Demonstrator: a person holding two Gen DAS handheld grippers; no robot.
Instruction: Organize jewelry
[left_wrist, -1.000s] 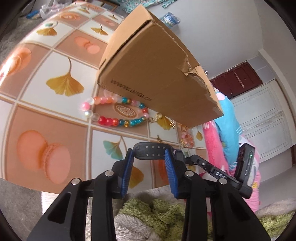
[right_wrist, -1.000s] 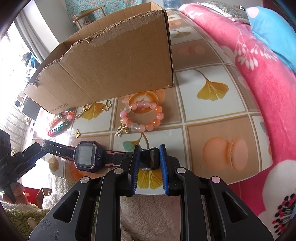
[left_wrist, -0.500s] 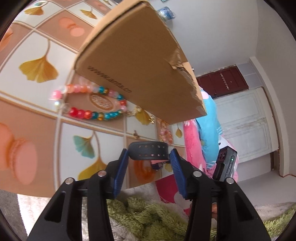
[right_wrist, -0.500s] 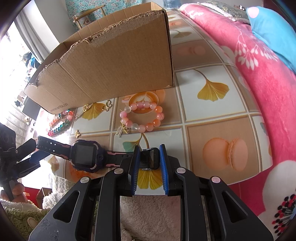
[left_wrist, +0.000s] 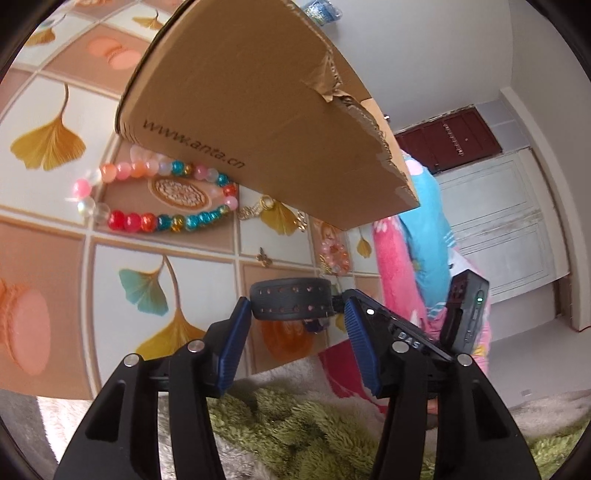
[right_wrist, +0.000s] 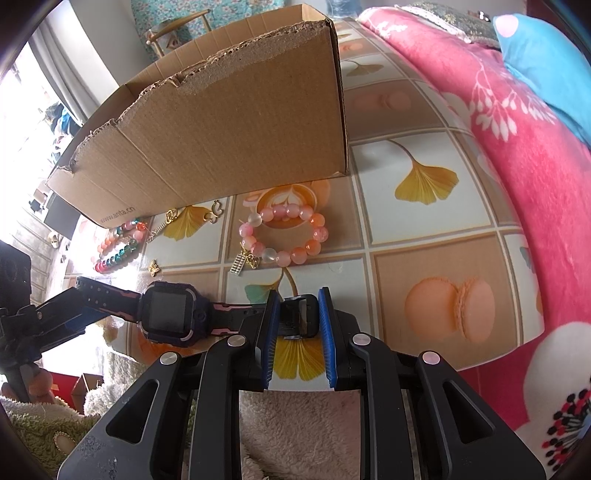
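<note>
Right gripper (right_wrist: 296, 325) fingers narrow, clamped on smartwatch (right_wrist: 168, 312) buckle end; left gripper (left_wrist: 291, 319) fingers pinch perforated strap end (left_wrist: 290, 303). Cardboard box (right_wrist: 229, 140) far.

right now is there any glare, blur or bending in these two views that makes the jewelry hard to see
Left wrist view: fisheye bends the cardboard box edges; the multicolor bead bracelet is sharp except for slight glare on its left beads. Right wrist view: bright window light washes out the left edge, putting glare on the tabletop near the watch; the pink bead bracelet stays crisp.
</note>
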